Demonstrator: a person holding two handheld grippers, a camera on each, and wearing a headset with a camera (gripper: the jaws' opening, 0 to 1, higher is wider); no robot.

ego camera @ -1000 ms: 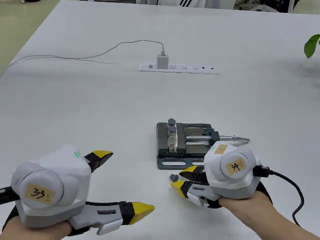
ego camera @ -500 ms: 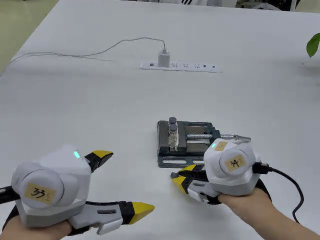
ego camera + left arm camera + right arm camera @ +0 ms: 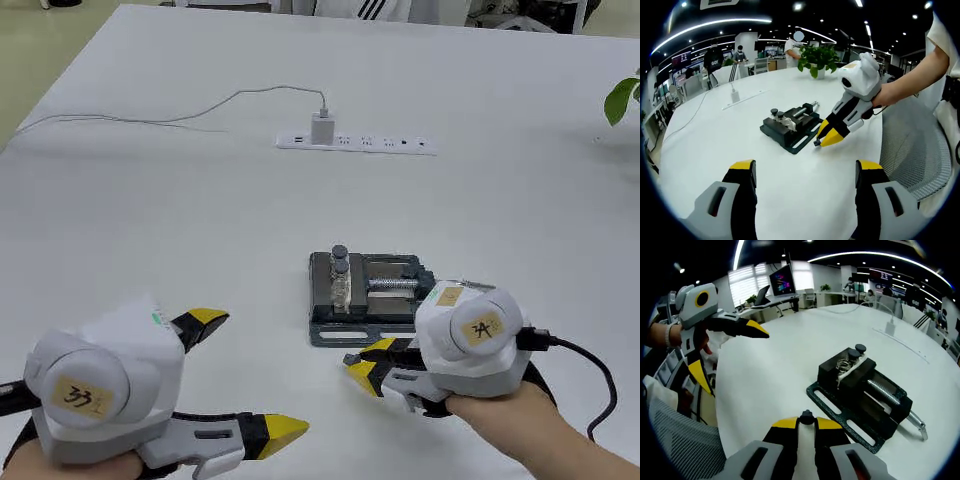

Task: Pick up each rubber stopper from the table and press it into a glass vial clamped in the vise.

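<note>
- A small dark stopper (image 3: 806, 416) is pinched in the jaws of the right gripper (image 3: 360, 366), close to the tabletop (image 3: 200, 200) and just in front of the vise (image 3: 366, 297).
- The stopper is best lifted over the vials (image 3: 340, 278), squared above an open mouth and pushed straight down; a tilted entry is likely to jam or slip.
- Two vials seem capped; which mouth is open cannot be told.
- The right gripper is held low, pointed leftward along the vise base.
- The left gripper (image 3: 244, 374) is held near the body, well apart from the vise, with its jaws spread wide and empty.
</note>
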